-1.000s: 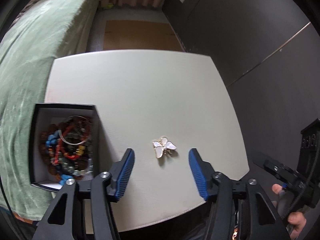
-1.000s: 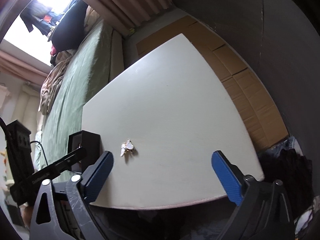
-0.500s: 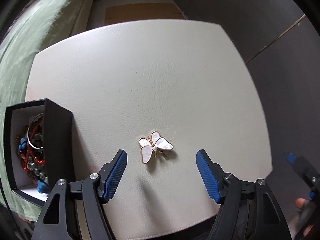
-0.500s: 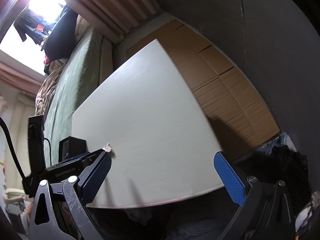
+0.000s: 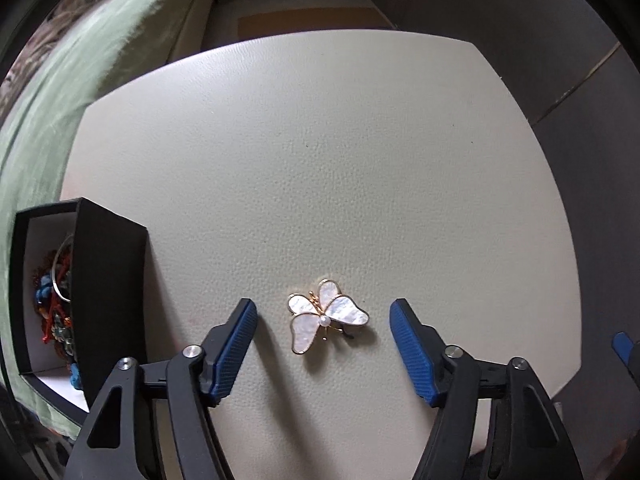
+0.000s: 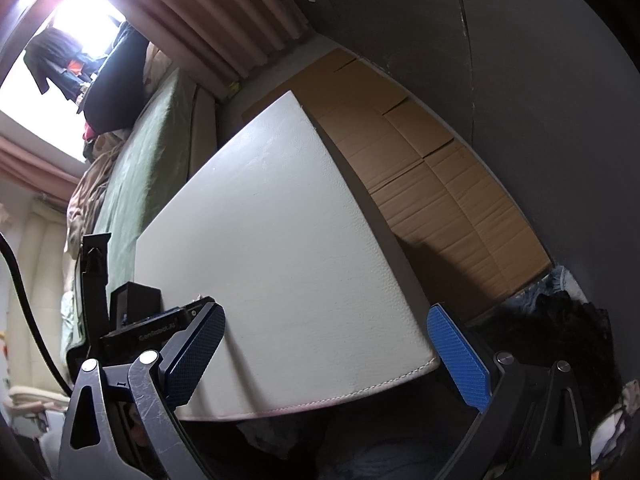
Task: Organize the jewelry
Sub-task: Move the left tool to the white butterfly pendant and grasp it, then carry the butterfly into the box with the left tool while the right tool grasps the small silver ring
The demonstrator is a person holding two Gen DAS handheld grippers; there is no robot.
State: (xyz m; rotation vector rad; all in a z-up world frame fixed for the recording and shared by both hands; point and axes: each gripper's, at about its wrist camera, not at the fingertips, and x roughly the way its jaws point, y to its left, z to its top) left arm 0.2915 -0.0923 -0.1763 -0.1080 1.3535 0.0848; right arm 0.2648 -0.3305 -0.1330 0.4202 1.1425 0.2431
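A white mother-of-pearl butterfly brooch with gold edging lies on the cream table. My left gripper hangs right over it, pointing steeply down. Its jaws are closing with the brooch between the blue pads, and neither pad touches it. At the left stands an open black box holding colourful bead jewelry. My right gripper is held wide open over the table's near edge with nothing in it. In the right wrist view the left gripper's body hides the brooch.
A bed with a green cover runs along the table's left side. Flattened cardboard lies on the floor between the table and a dark wall. Dark clothing is piled by the table's near right corner.
The left gripper sank toward the brooch and tipped further down, so the brooch looks larger between its fingers. The right gripper's view shifted, and the brooch went behind the left gripper.
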